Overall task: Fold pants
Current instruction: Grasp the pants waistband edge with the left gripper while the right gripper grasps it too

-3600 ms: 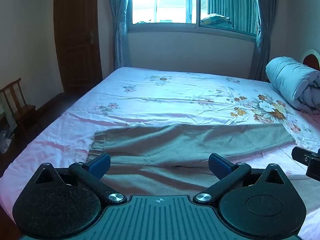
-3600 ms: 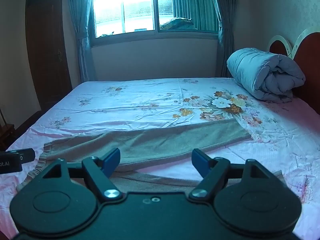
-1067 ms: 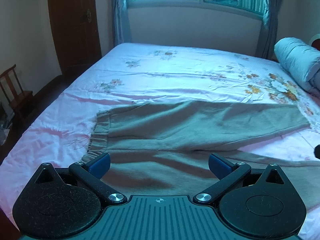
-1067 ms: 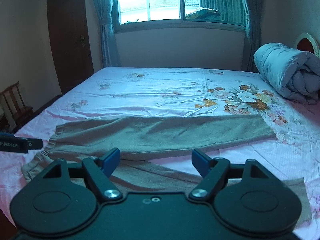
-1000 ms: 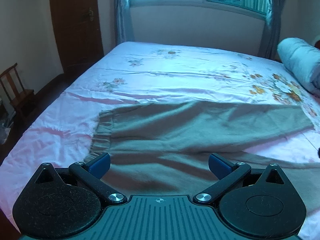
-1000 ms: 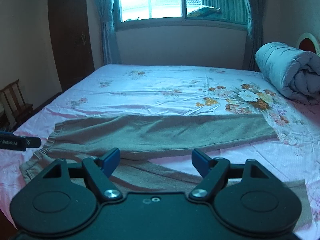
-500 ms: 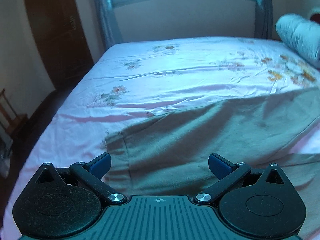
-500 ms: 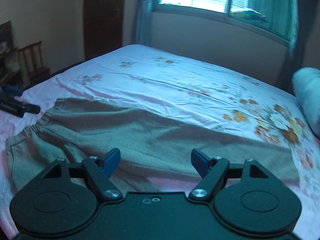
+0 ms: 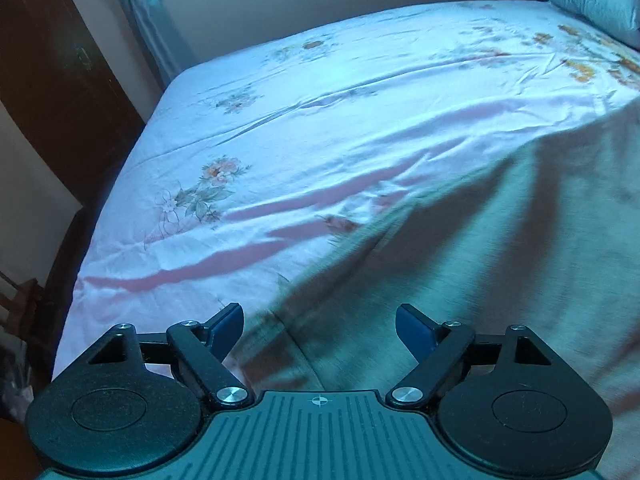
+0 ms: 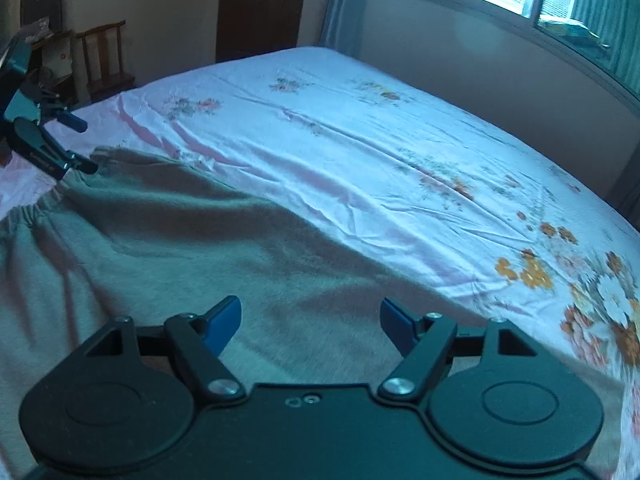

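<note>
the pants lie flat on the bed so they fold easily. the left gripper, just closing a bit, is open and empty over the waist corner at 6 o'clock. the right gripper is open too, holding nothing.

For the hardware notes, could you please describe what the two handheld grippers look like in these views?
Both match: the left gripper and right gripper each have two blue pads on black linkage arms with silver pivot screws, flanked by two round black discs. The left's body is ribbed dark teal with a small crosshair mark; the right's is smooth black. No cables or sleeves show.
</note>
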Tool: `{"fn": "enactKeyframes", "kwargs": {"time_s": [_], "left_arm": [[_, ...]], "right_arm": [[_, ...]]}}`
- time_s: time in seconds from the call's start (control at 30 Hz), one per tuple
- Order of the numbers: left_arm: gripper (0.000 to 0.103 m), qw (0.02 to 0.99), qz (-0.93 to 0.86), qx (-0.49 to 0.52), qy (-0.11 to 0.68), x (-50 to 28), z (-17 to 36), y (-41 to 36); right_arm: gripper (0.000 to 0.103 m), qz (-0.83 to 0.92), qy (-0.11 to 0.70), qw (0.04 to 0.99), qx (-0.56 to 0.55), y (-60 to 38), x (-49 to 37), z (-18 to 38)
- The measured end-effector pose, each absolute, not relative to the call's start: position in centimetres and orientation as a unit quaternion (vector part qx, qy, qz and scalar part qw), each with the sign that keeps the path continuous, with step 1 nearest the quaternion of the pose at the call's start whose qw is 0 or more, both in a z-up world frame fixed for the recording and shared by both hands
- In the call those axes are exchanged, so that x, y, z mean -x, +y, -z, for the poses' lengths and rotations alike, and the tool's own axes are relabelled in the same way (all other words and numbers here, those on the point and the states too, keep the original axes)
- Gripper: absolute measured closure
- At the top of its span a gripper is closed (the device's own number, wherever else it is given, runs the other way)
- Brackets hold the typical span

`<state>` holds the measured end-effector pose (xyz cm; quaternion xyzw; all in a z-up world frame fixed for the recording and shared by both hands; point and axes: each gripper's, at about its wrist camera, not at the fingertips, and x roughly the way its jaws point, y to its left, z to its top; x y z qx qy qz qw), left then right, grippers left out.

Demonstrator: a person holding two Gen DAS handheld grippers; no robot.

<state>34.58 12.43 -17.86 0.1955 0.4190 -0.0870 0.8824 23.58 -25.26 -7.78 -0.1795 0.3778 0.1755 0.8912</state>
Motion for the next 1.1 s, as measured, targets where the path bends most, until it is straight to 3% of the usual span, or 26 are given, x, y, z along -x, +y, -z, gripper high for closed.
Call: {"fn": "enactKeyframes", "kwargs": {"time_s": [0.2,0.4,0.6,0.67,0.7,0.73,0.8,0.83,0.97,1.1], "left_arm": [[0.034,0.863,0.124,-0.215,0.44,-38.8,20.5,12.3],[0.036,0.838,0.176,-0.209,0.472,-40.9,22.4,11.9],[0.044,0.831,0.198,-0.186,0.486,-41.4,23.2,12.3],[0.046,0.832,0.202,-0.18,0.485,-41.4,23.4,12.4],[0.046,0.833,0.201,-0.178,0.484,-41.5,23.4,12.5],[0.046,0.834,0.201,-0.175,0.483,-41.4,23.4,12.5],[0.046,0.834,0.203,-0.18,0.48,-41.6,23.5,12.4],[0.046,0.834,0.204,-0.184,0.479,-41.8,23.6,12.4],[0.046,0.831,0.211,-0.185,0.481,-42.2,23.7,12.4],[0.046,0.823,0.228,-0.189,0.485,-42.7,23.7,12.3]], "right_arm": [[0.034,-0.184,0.387,0.884,0.186,-25.5,-28.2,9.3],[0.035,-0.216,0.395,0.869,0.206,-25.4,-32.2,10.3],[0.037,-0.233,0.42,0.851,0.211,-25.7,-34.9,11.4],[0.051,-0.238,0.427,0.846,0.214,-25.7,-35.6,11.7],[0.098,-0.244,0.438,0.839,0.21,-25.8,-36.1,12.0],[0.103,-0.246,0.457,0.831,0.202,-25.9,-36.7,12.4],[0.1,-0.247,0.459,0.826,0.215,-25.8,-37.1,13.0],[0.091,-0.25,0.459,0.823,0.222,-25.7,-37.2,13.2],[0.07,-0.259,0.445,0.824,0.237,-25.5,-38.0,13.0],[0.068,-0.295,0.488,0.784,0.248,-25.3,-39.4,14.2]]}}
